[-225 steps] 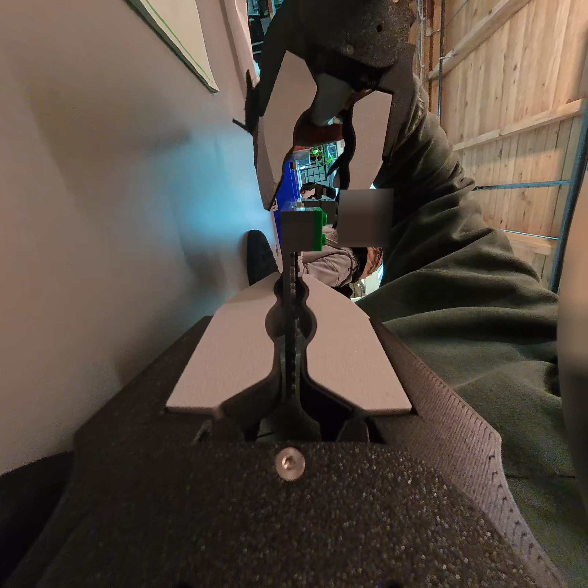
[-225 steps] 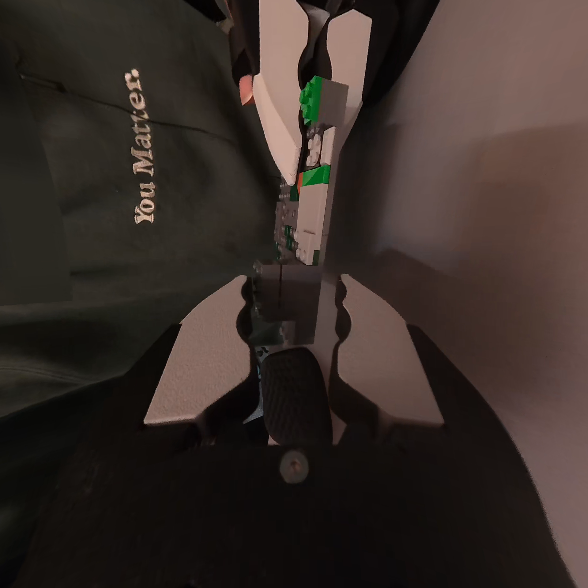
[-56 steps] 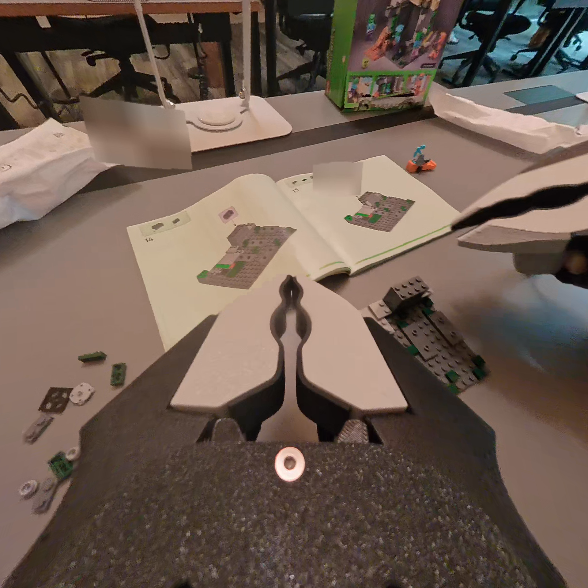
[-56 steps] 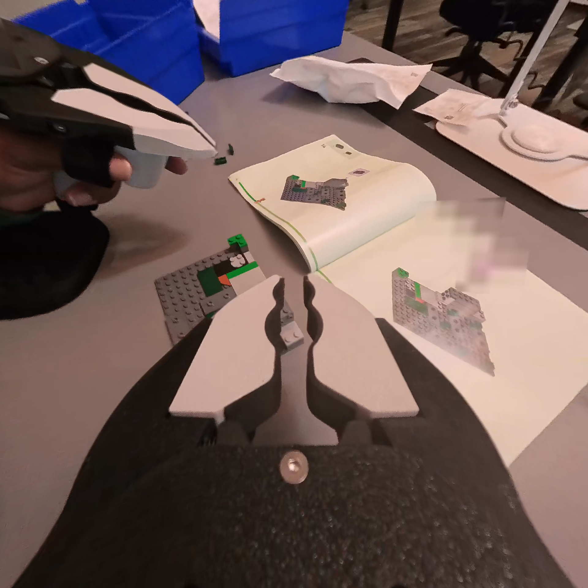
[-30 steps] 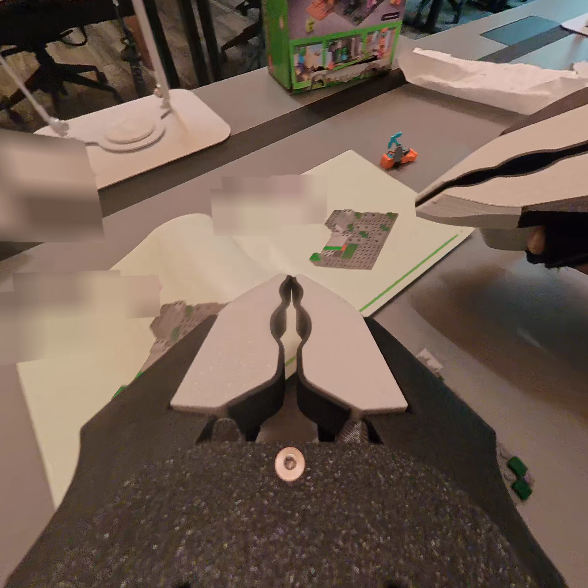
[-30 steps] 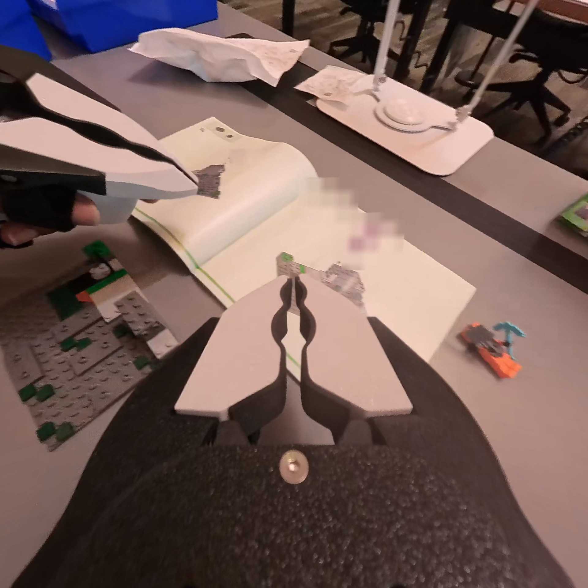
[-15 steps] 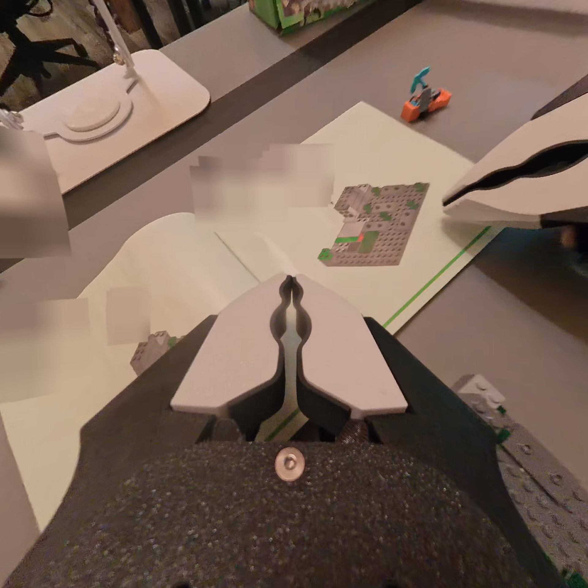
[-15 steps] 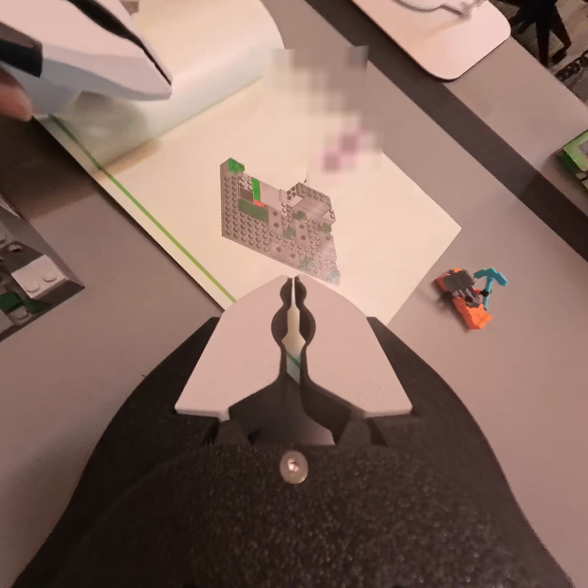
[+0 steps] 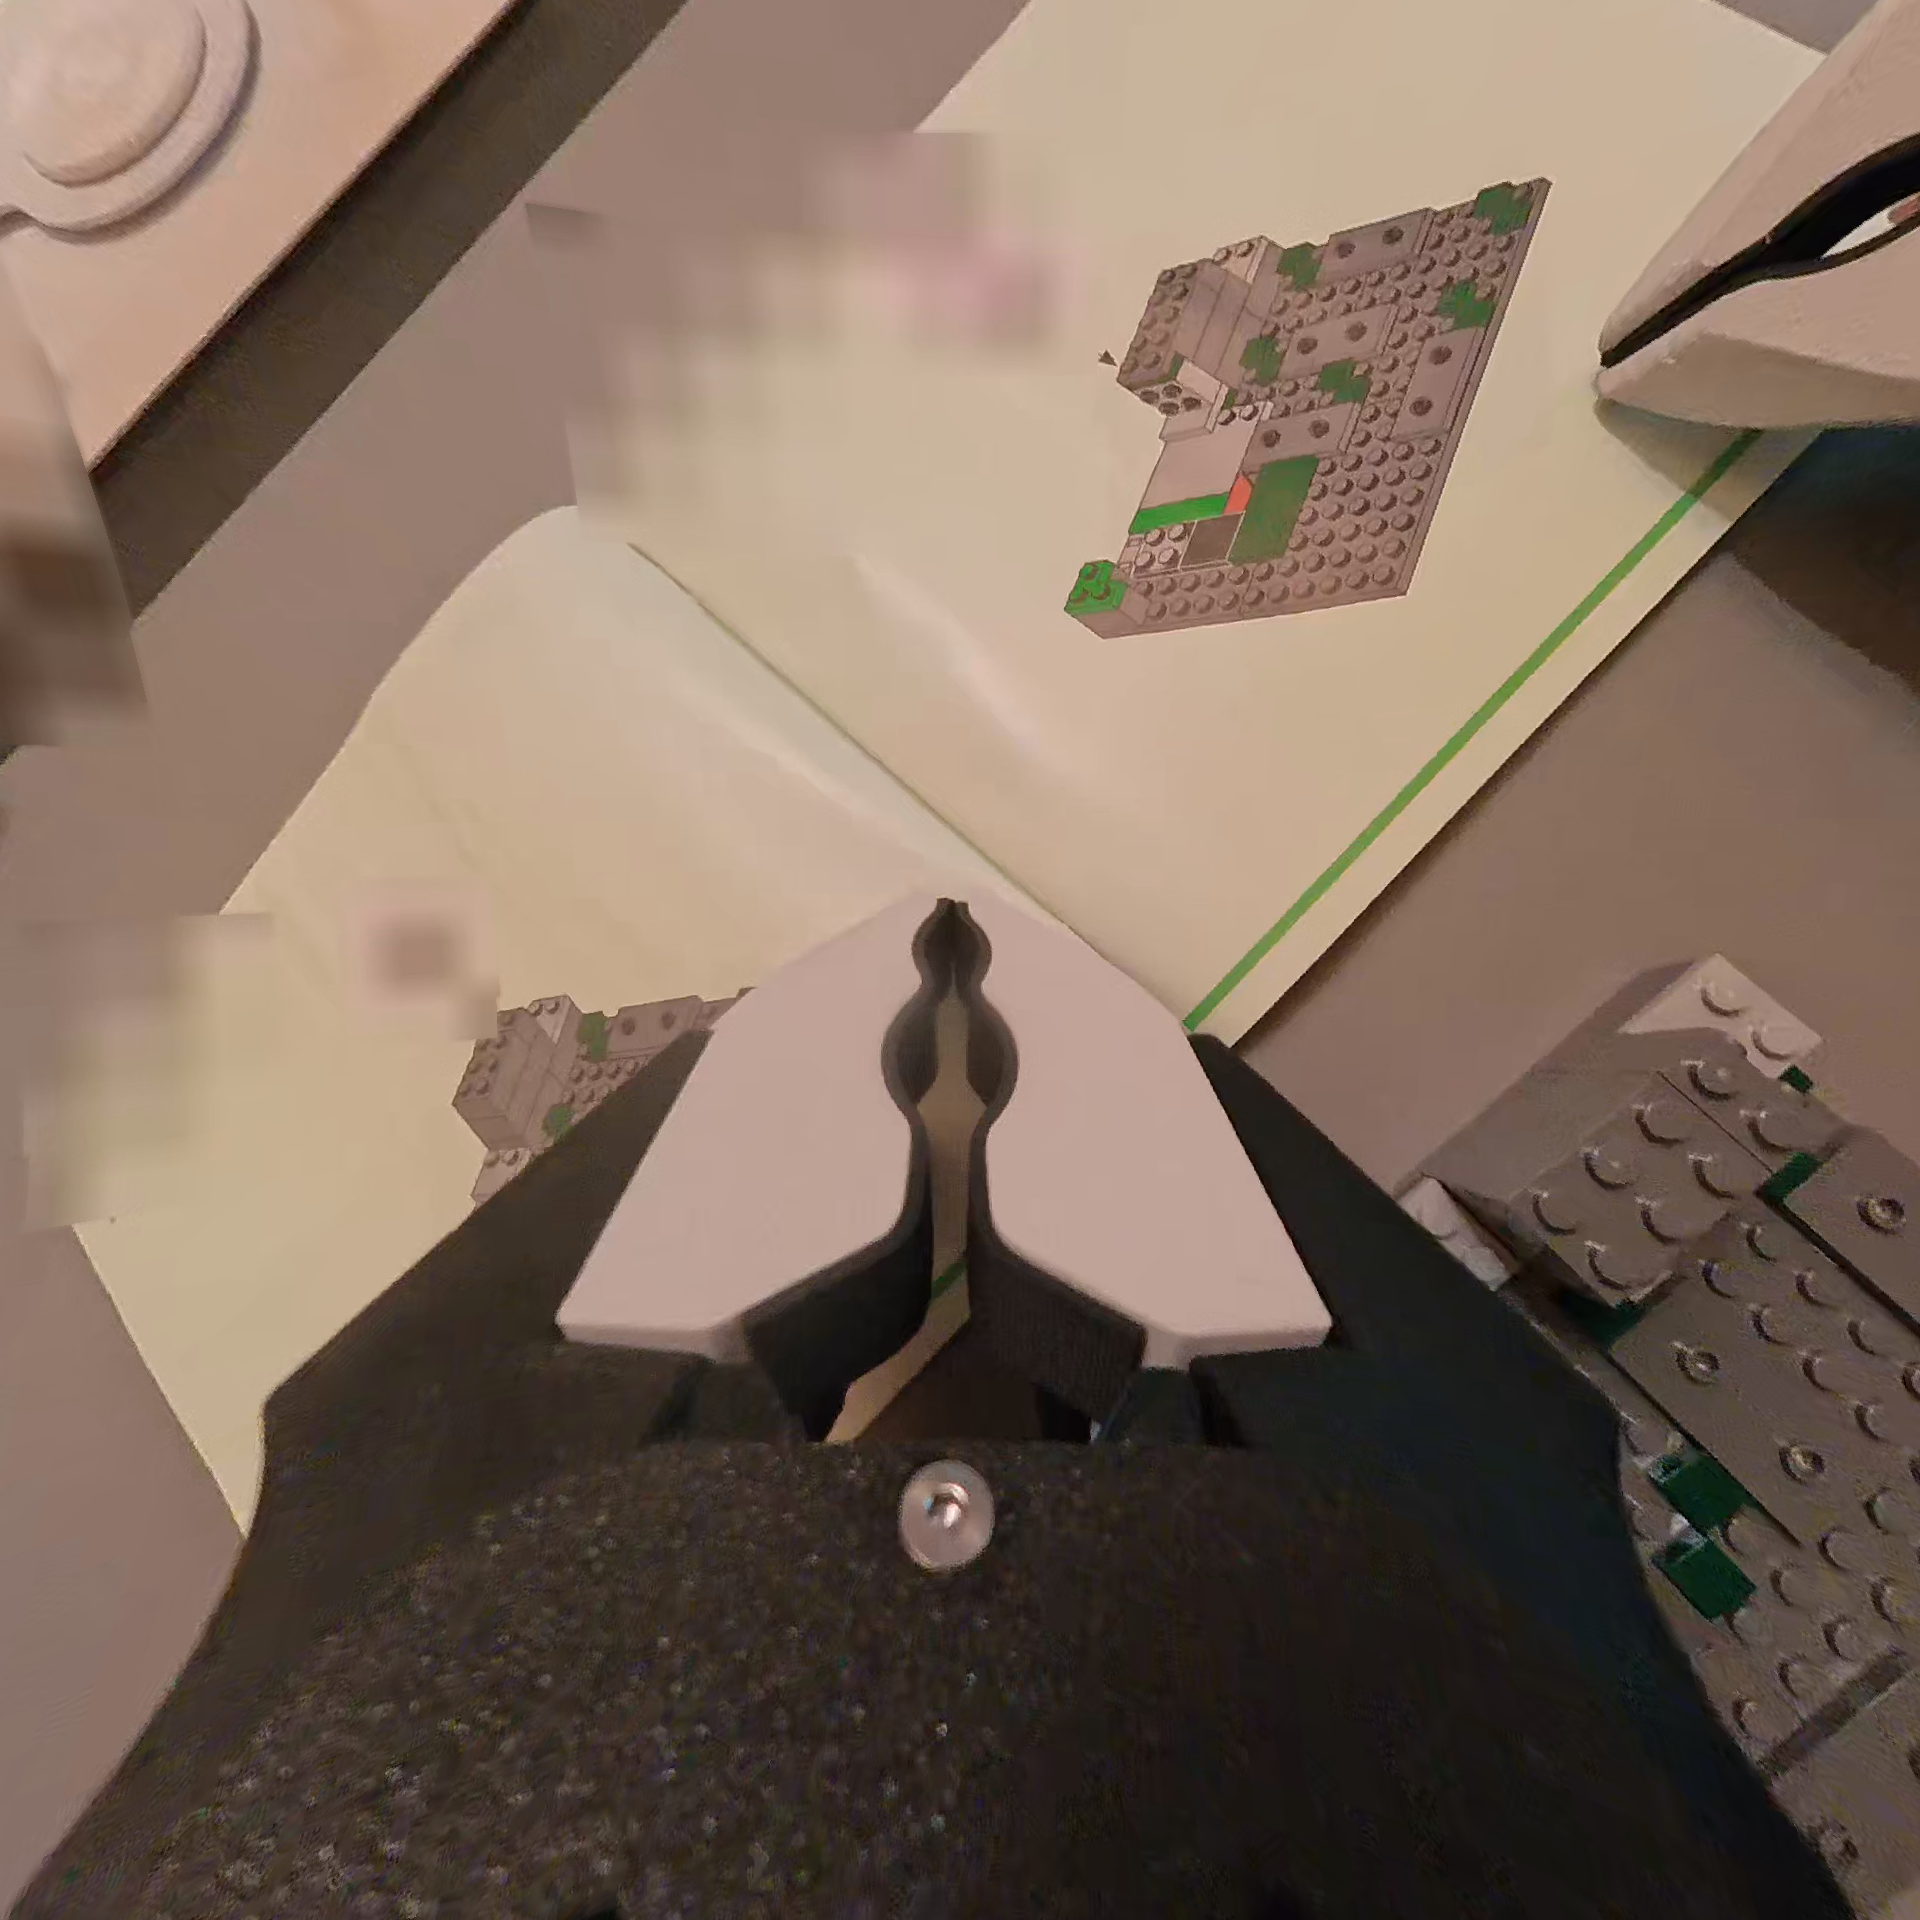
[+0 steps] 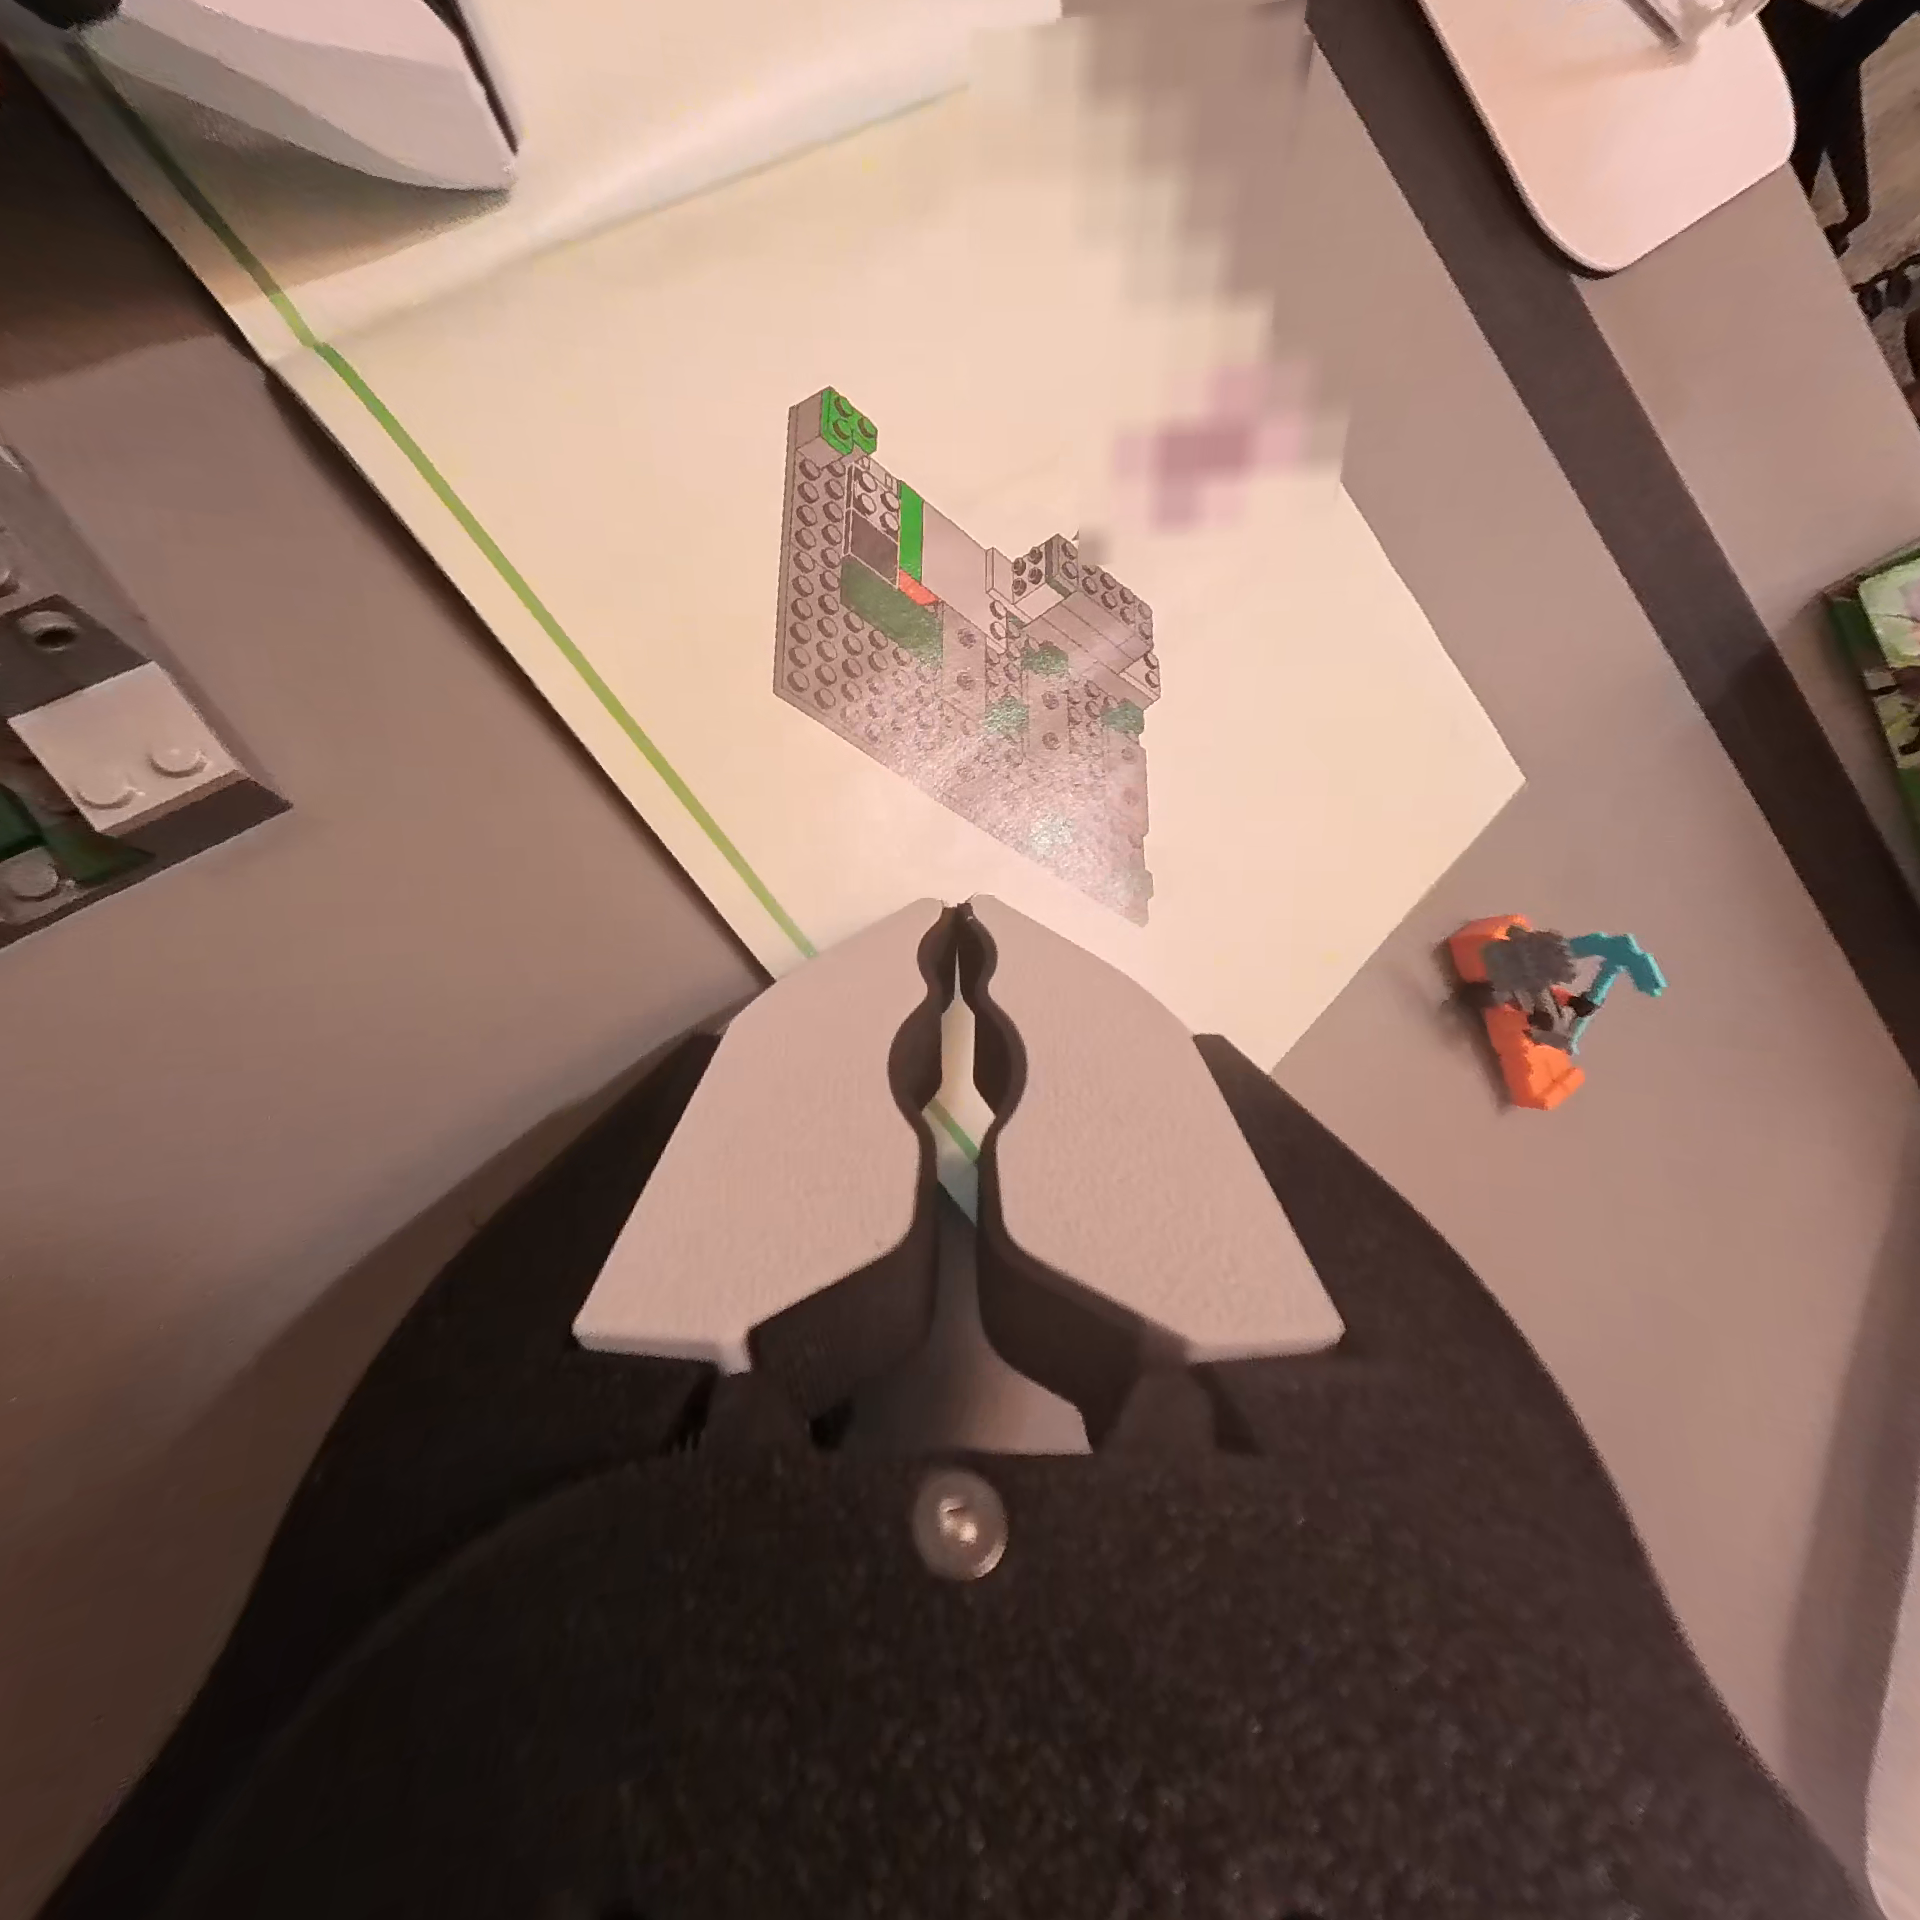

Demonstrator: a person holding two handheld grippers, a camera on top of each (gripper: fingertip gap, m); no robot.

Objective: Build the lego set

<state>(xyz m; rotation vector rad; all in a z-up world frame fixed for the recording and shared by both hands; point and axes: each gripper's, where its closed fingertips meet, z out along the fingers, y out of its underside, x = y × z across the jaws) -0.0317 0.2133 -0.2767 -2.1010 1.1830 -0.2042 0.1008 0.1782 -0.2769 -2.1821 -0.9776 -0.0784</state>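
Both the left gripper (image 9: pixel 948 906) and right gripper (image 10: pixel 958 910) hang pinched closed and empty over the open instruction booklet (image 9: pixel 935 665), whose writing is unreadable.

Left gripper (image 9: pixel 948 906) fingers (image 9: pixel 790 1174): we see pale matt plastic, faintly grainy; body behind them black, coarse pebbled finish; shiny metal screw (image 9: pixel 945 1525) at its middle; right gripper (image 10: pixel 958 910) looks same to us; ahead of both tips, instruction booklet (image 9: pixel 935 665): smooth cream paper, slight sheen on print; right of left tongs, lego build (image 9: pixel 1714 1278): grey studded plastic, semi-gloss; right of right tongs, small figure (image 10: pixel 1527 1018): orange and teal plastic; table (image 10: pixel 260 1039): smooth matt grey.
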